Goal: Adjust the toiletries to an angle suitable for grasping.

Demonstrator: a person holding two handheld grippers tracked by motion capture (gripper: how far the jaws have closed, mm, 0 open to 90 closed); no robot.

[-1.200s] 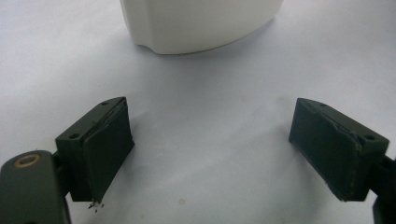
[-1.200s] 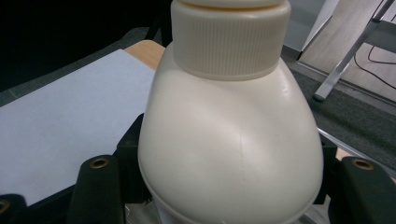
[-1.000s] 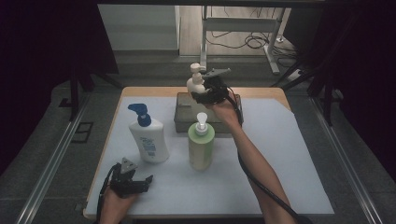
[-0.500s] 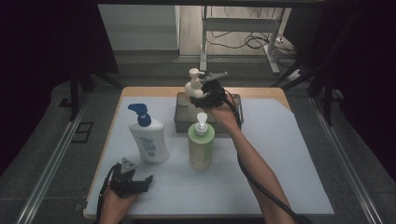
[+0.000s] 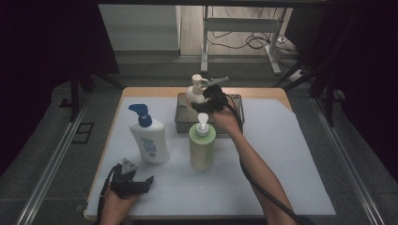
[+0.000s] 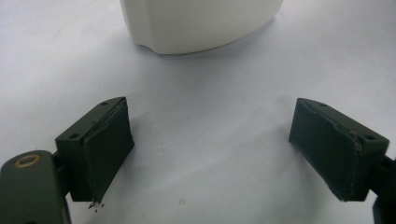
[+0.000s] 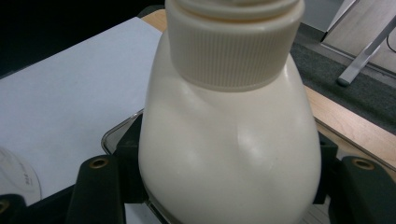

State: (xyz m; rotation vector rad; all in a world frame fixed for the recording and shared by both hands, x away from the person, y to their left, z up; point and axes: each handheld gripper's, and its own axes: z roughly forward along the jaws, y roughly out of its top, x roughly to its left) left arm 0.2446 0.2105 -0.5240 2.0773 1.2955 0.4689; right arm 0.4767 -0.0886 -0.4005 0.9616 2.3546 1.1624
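Where the white mat [image 5: 281,154] covers the wooden table [image 5: 155,92], the left gripper [image 5: 141,184] lies low at the near left corner, held in the person's left hand [image 5: 115,206]. Its jaws are spread wide with nothing between them, and in the left gripper view they frame bare mat, with the base of the white bottle [image 6: 201,21] just ahead. Just beyond that gripper in the high view stands this white bottle [image 5: 149,140], upright, with a blue pump. To its right, near but apart, stands a green bottle [image 5: 202,147] with a white pump, also upright. Behind the green bottle sits a grey tray [image 5: 182,121] near the table's far edge. At the tray's left part, the right gripper [image 5: 201,104] pinches a cream bottle [image 5: 195,93] by its sides, the right hand [image 5: 224,117] reaching in over the tray. In the right gripper view the cream bottle [image 7: 229,154] stands between the two black jaws, which press on its lower body, and its ribbed cap [image 7: 233,51] is on top; the tray's rim [image 7: 108,136] shows beneath. Whether the bottle's base rests in the tray or hangs just over it cannot be told.
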